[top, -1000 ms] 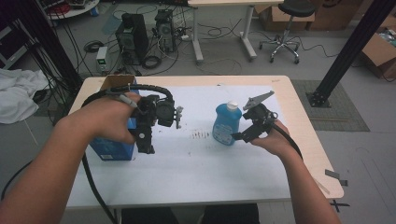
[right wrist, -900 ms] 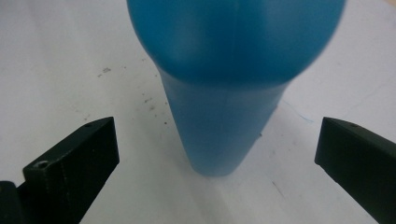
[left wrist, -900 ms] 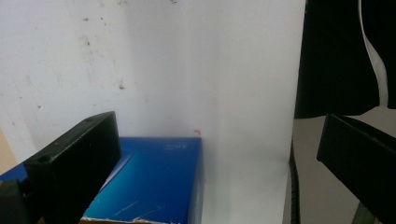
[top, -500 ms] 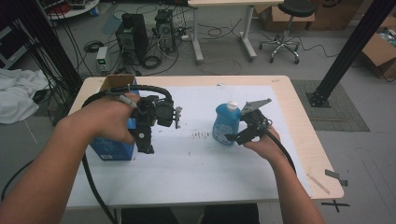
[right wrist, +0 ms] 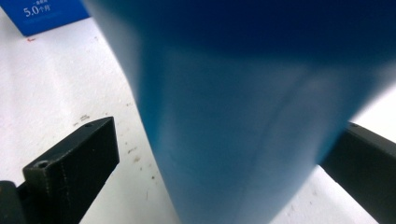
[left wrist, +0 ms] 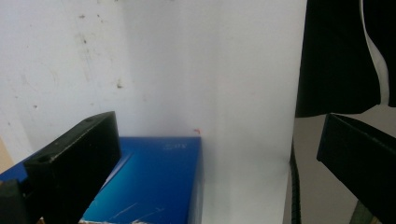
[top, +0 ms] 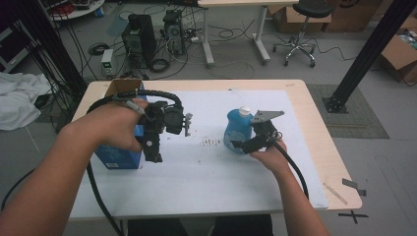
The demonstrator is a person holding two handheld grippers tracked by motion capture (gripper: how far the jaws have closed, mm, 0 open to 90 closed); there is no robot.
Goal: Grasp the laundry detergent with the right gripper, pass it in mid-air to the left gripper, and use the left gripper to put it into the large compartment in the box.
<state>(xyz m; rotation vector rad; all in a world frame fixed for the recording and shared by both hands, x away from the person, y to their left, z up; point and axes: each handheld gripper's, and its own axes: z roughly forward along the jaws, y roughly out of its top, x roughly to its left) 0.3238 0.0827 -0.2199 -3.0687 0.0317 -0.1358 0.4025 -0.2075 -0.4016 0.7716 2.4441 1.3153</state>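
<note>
The left forearm reaches in from the lower left, its hand [top: 115,129] wrapped around the left gripper [top: 153,150], which points down with its jaws spread wide apart, a black cable looping over the wrist. The right forearm comes up from the bottom right; the right hand [top: 268,156] holds the right gripper [top: 241,143] level, pointing left, its jaws parted wide.

A wooden table [top: 314,123] is covered across most of its top by a white sheet [top: 211,167]. Behind the table's far edge, computer towers [top: 140,37] and tangled cables [top: 231,34] are seen on the floor. A wheeled stool [top: 300,29] is placed further right. Cardboard boxes [top: 401,56] are stacked at the right, and white cloth [top: 17,101] is heaped left of the table.
</note>
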